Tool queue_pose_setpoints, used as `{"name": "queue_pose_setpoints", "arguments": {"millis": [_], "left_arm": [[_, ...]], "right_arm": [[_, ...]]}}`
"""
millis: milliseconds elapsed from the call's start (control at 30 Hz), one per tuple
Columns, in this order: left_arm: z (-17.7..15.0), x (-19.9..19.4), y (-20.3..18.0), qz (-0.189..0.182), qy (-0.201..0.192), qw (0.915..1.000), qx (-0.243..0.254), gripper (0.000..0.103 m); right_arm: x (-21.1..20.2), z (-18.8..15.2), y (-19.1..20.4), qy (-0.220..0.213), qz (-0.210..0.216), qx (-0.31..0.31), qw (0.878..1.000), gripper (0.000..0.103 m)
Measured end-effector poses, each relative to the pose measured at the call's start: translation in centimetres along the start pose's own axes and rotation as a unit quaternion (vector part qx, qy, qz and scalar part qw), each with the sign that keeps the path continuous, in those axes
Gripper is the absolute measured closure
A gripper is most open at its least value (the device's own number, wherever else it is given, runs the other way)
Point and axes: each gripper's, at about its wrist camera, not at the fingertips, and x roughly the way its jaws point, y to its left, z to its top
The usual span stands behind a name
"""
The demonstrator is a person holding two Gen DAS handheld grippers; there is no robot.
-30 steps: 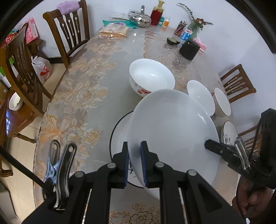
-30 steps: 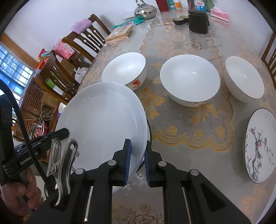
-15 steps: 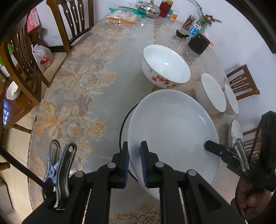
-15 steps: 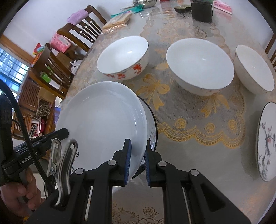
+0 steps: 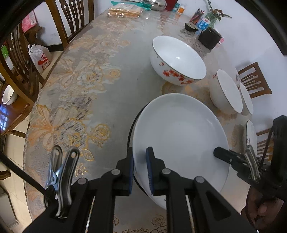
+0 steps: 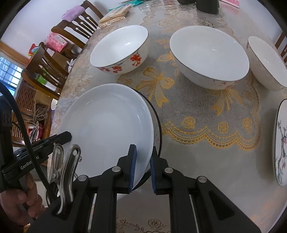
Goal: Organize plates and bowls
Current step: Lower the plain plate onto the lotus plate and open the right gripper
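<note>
Gripping opposite rims, both tongs (image 5: 140, 165) (image 6: 143, 164) hold white plate (image 5: 179, 136), hiding dark-rimmed plate (image 6: 158, 125) beneath.

Soft daylight, sharp, fisheye-warped edges

The desk (image 5: 93, 75) is oval, spread with a lace cloth of gold and orange flowers under a clear cover. On it stand a red-flowered bowl (image 5: 177, 61), a plain white bowl (image 6: 209, 55) beside it and a third bowl (image 6: 267, 62) further right. A black-rimmed plate (image 6: 158, 132) lies near the front edge, a blossom-painted plate (image 6: 280, 143) at the right. At the far end sit a black container (image 5: 209, 37), a kettle (image 5: 157, 2) and a wrapped packet (image 5: 123, 12)
</note>
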Motion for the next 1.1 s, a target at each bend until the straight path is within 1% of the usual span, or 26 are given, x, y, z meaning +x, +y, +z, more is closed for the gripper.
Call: {"name": "queue_pose_setpoints", "arguments": {"millis": [67,233,300,333,500,733,967,1067,1100], "left_arm": [[0.0,0.4,0.1,0.002,0.002,1.0,0.004,0.089],[0.2,0.7,0.0,0.018,-0.009,0.9997,0.017,0.091],[0.2,0.9,0.2,0.022,-0.004,0.9996,0.017,0.092],[0.2,1.2,0.2,0.022,0.001,0.9996,0.018,0.092],[-0.1,1.5,0.1,0.027,-0.002,0.9993,0.025,0.091],[0.2,1.6,0.0,0.031,0.003,0.9992,0.024,0.09],[0.4,1.6,-0.1,0.038,0.01,0.999,0.02,0.09],[0.5,1.7,0.0,0.037,0.014,0.9991,0.014,0.089],[0.5,1.8,0.0,0.041,0.017,0.9989,0.012,0.084]], "right_arm": [[0.5,0.0,0.0,0.003,-0.001,0.002,1.0,0.088],[1.3,0.0,0.2,0.005,0.0,0.004,1.0,0.088],[1.5,0.0,0.2,0.006,0.0,0.004,1.0,0.088],[1.6,-0.1,0.2,0.007,-0.004,0.002,1.0,0.088],[1.3,0.1,0.5,0.007,-0.013,-0.01,1.0,0.088],[1.5,0.6,1.2,0.03,-0.029,-0.014,0.999,0.087],[1.4,0.8,2.1,0.037,-0.05,-0.032,0.998,0.087],[1.2,1.0,2.0,0.035,-0.048,-0.031,0.998,0.084],[1.1,1.0,1.9,0.035,-0.046,-0.029,0.998,0.084]]}}
